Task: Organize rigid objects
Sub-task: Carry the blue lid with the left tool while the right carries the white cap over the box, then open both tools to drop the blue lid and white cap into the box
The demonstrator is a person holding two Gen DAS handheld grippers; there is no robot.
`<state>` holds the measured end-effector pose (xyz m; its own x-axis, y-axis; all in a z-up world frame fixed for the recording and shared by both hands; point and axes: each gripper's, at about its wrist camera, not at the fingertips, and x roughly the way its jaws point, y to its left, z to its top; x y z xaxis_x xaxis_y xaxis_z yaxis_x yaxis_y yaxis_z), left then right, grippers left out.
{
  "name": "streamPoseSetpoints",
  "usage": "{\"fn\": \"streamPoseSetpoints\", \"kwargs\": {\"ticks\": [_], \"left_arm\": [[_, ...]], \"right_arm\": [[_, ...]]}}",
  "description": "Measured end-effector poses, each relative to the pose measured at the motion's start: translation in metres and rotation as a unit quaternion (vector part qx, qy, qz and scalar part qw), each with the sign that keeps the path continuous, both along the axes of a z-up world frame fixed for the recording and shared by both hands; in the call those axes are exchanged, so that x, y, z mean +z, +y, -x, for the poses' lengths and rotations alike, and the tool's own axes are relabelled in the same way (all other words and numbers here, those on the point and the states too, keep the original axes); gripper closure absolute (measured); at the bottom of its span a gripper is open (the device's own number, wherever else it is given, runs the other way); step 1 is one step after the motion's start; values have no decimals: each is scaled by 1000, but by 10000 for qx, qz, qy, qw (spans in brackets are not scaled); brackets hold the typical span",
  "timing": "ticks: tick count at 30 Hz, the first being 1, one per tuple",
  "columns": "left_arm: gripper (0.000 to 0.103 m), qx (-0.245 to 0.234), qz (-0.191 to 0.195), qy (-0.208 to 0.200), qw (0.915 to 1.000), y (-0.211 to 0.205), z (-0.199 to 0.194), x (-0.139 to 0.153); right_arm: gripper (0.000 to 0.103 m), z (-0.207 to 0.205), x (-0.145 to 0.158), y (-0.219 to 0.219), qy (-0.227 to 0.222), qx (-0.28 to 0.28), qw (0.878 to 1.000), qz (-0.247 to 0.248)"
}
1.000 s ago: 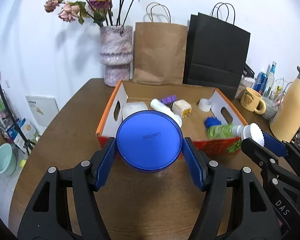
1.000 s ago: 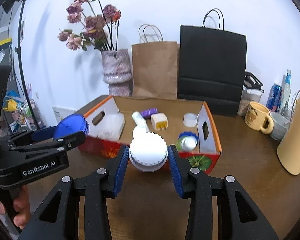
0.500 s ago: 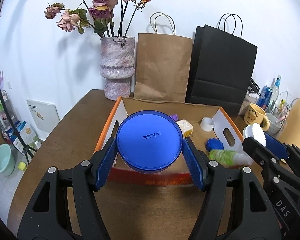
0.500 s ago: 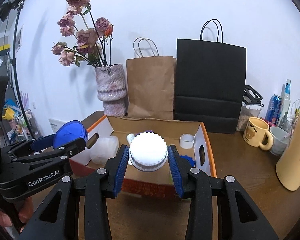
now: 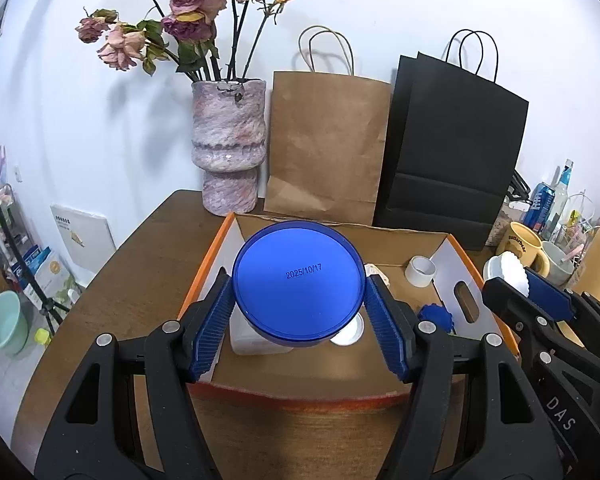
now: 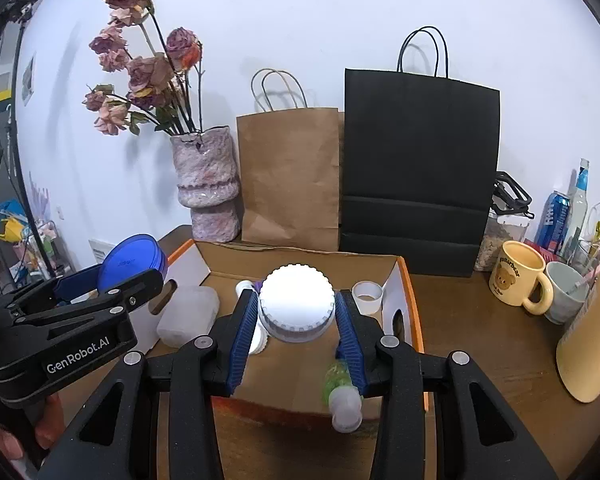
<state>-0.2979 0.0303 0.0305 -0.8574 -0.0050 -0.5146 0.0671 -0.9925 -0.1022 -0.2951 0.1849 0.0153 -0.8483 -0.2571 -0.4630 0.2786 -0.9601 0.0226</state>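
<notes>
Cardboard box (image 5: 456,256) with the orange rim now fills the lower middle of both wrist views; a second ago it sat further off on the brown desk (image 5: 148,256), so both hands have carried forward over its near wall.

Left hand-held gripper (image 5: 300,312) is clamped on the blue round container (image 5: 298,282), date-stamped face toward the camera, hanging above the box's left half over a frosted plastic tub (image 6: 186,314).

Right hand-held gripper (image 6: 296,332) is clamped on the white ribbed-lid jar (image 6: 296,304), above the box's right half, a green bottle (image 6: 338,388) lying below its right finger.

Grips unchanged throughout.

Likely next: lower and release both into free floor space; risk is landing on items already inside.
</notes>
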Motion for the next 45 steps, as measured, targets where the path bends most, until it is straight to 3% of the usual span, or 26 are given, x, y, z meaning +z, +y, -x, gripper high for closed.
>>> {"fn": "streamPoseSetpoints", "kwargs": {"ticks": [16,25,37,39,40,41,42,43,45], "left_arm": [[40,61,207,-110,9997,2,47,-10],[40,75,341,-217,9992,-1,67,-19],[40,129,380,-415,9983,-5,74,-31],[36,159,364,-444,9982,-8,75,-32],[26,166,359,-434,9983,-9,75,-32],[13,188,360,-402,9984,-10,74,-31],[9,217,363,-350,9985,-11,72,-29],[2,219,352,-309,9987,-11,71,-28],[0,216,320,-223,9990,-13,68,-25]], "right_arm": [[59,53,-7,2,-229,108,9993,-270],[59,81,-21,0,-607,317,9968,-401],[58,85,-32,-2,-789,429,9946,-529],[58,84,-31,-2,-784,412,9944,-571],[57,85,-31,-1,-788,403,9943,-586],[49,85,-30,0,-787,377,9943,-607],[31,84,-29,1,-767,328,9945,-627],[22,84,-28,2,-744,302,9948,-633],[16,82,-25,4,-693,277,9954,-606]]}}
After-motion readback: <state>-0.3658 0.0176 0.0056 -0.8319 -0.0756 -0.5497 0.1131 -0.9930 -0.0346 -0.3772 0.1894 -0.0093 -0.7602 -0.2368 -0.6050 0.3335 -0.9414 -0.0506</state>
